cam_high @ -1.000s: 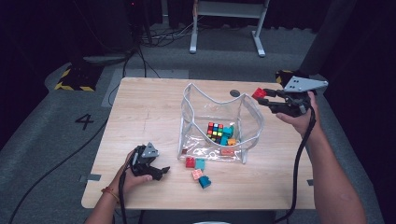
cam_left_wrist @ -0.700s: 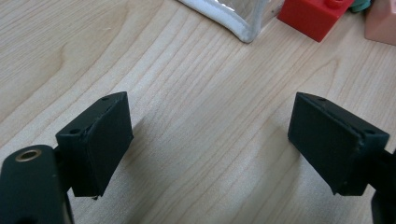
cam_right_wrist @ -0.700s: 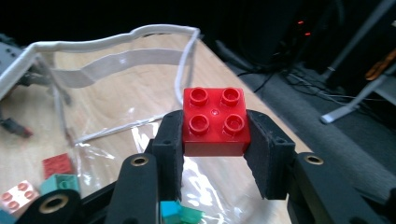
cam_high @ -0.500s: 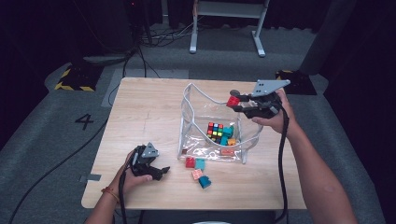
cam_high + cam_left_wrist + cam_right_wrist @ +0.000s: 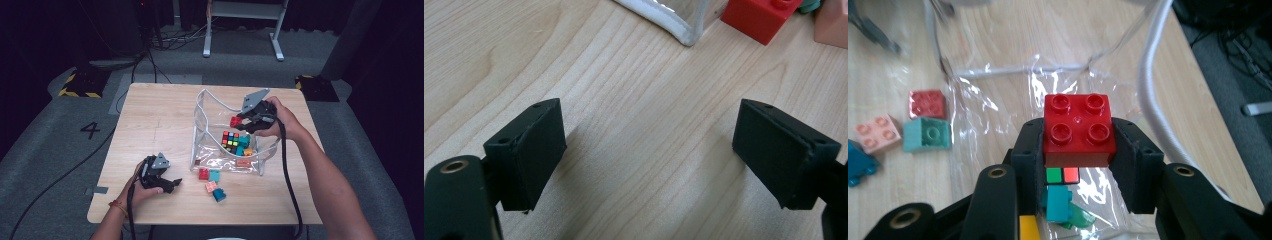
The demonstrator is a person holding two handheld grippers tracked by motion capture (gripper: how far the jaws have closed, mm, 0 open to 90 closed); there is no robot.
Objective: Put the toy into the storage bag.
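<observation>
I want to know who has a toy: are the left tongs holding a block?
No, the left tongs stand open over bare wooden table, with nothing between them; the red block lies farther off.

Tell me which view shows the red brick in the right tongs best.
The right gripper view: the red brick sits close up, four studs showing, clamped between the right tongs. The high view shows it small above the clear bag.

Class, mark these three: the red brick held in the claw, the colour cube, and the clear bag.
red brick (image 5: 1077, 131), right gripper view, studded top face.
colour cube (image 5: 230, 141), high view, its top face.
clear bag (image 5: 216, 104), high view, white rim.
</observation>
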